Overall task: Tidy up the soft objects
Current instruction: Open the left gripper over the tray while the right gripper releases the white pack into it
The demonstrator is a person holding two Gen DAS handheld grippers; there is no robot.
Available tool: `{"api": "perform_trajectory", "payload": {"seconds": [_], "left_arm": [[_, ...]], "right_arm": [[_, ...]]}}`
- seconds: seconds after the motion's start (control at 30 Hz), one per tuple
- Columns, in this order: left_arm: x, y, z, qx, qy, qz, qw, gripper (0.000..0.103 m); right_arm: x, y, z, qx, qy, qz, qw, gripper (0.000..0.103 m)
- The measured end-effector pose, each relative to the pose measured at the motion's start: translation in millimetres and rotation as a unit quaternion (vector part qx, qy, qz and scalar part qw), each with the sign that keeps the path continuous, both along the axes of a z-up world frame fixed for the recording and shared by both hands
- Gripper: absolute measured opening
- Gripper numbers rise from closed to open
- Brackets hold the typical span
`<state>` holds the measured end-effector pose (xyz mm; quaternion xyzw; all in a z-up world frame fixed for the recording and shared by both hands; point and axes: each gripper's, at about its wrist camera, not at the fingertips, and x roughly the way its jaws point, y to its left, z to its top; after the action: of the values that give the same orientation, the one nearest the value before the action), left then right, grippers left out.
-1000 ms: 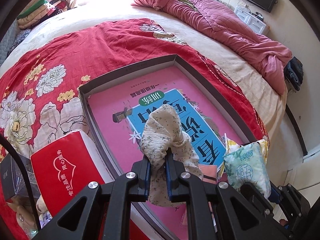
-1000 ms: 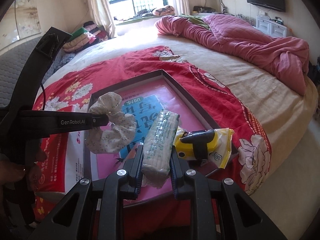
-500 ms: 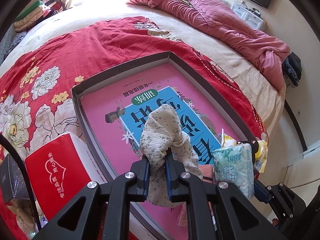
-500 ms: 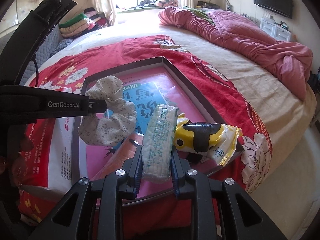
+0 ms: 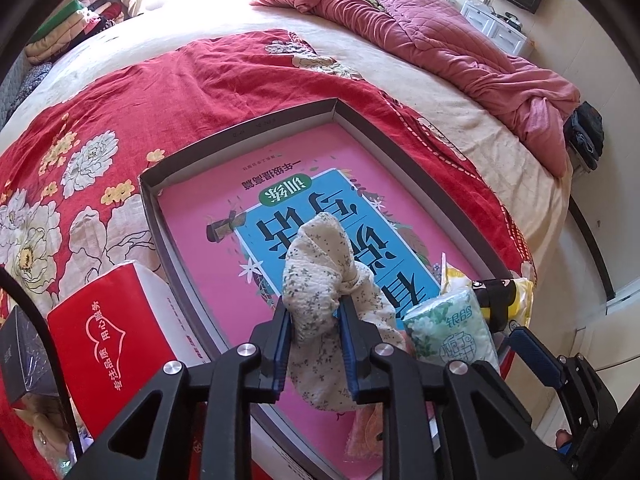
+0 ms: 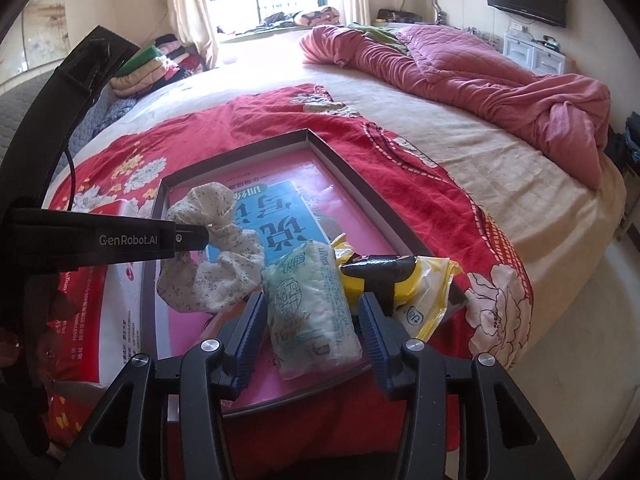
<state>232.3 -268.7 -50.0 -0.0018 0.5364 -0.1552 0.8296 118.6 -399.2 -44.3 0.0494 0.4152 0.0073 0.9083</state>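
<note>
The left gripper (image 5: 313, 322) was clamped on a floral fabric scrunchie (image 5: 320, 276), its blue-padded fingers (image 5: 280, 332) pressed against both sides of the bunched cloth. The scrunchie was held clear above the open grey tray (image 5: 240, 128), with its free loop hanging below the fingers toward the pink book cover (image 5: 208, 264) that lined the tray floor. In the right wrist view the same scrunchie (image 6: 212, 252) hung from the tip of the left gripper (image 6: 192, 236), which entered from the left edge of that frame.

The right gripper (image 6: 312, 316) stood wide, with a visible gap between each blue pad and the green-and-white tissue pack (image 6: 308, 304) lying between them. Neither pad appeared to press the pack. The pack rested at the near end of the tray (image 6: 352, 176), with its near end over the near rim. In the left wrist view the tissue pack (image 5: 452, 328) lay just right of the scrunchie.

A yellow-and-black packaged item (image 6: 400, 284) lay just beside the tissue pack on its right, at the near right corner of the tray. A red-and-white tissue box (image 5: 104, 328) stood outside the tray against its left wall. The tray sat on a red floral blanket (image 5: 100, 120) spread over the bed, and a pink quilt (image 6: 480, 68) lay bunched at the far side.
</note>
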Motion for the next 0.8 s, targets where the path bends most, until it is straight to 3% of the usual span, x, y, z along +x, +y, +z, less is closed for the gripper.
{"api": "perform_trajectory", "payload": {"seconds": [0.37, 0.8], "left_arm": [[-6.6, -2.9, 4.6, -0.01, 0.0, -0.019, 0.9998, 0.05], [-11.7, 1.3, 11.6, -0.015, -0.008, -0.018, 0.9997, 0.069]], "right_arm": [[-16.5, -25.6, 23.0, 0.015, -0.06, -0.068, 0.996, 0.061], [-15.5, -32.9, 20.7, 0.014, -0.054, -0.091, 0.994, 0.069]]}}
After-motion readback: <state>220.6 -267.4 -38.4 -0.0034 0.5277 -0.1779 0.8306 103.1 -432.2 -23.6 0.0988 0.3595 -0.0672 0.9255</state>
